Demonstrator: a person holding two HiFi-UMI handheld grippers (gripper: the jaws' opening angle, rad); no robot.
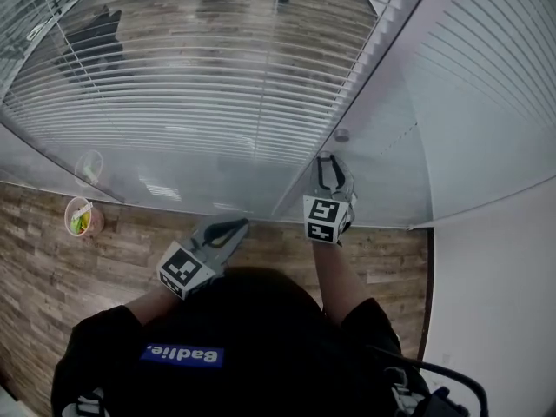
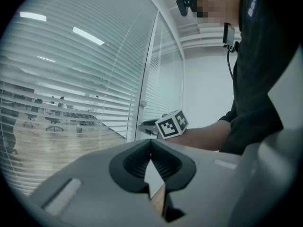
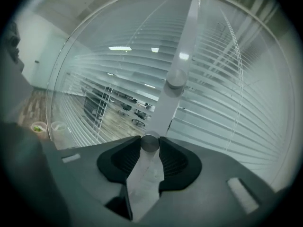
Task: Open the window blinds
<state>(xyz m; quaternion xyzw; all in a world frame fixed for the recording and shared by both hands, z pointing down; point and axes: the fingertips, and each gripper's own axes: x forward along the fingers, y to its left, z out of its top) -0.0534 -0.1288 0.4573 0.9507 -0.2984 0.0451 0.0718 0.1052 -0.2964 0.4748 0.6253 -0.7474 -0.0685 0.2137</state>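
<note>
The window blinds hang with their white horizontal slats behind a glass partition. They fill the panes on both sides of a pale upright frame post, and an office floor with chairs shows through the gaps on the left. The right hand-held gripper is raised to that post and points nearly level. Its two black jaws are partly closed, with the pads pressing on either side of a small round metal knob that stands out from the post. A second round knob sits higher on the same post, free of the jaws. The marker cube of this gripper faces up toward the head camera, just above the person's bare forearm. The left hand-held gripper is held lower and to the left of the right one, apart from the glass. Its jaw tips meet and there is nothing between them. Its own marker cube sits close to the person's dark sleeve. A wood-patterned floor runs along the foot of the partition. On it, near the left end of the glass, stands a paper cup with something green inside. A plain white wall closes the scene on the right.
</note>
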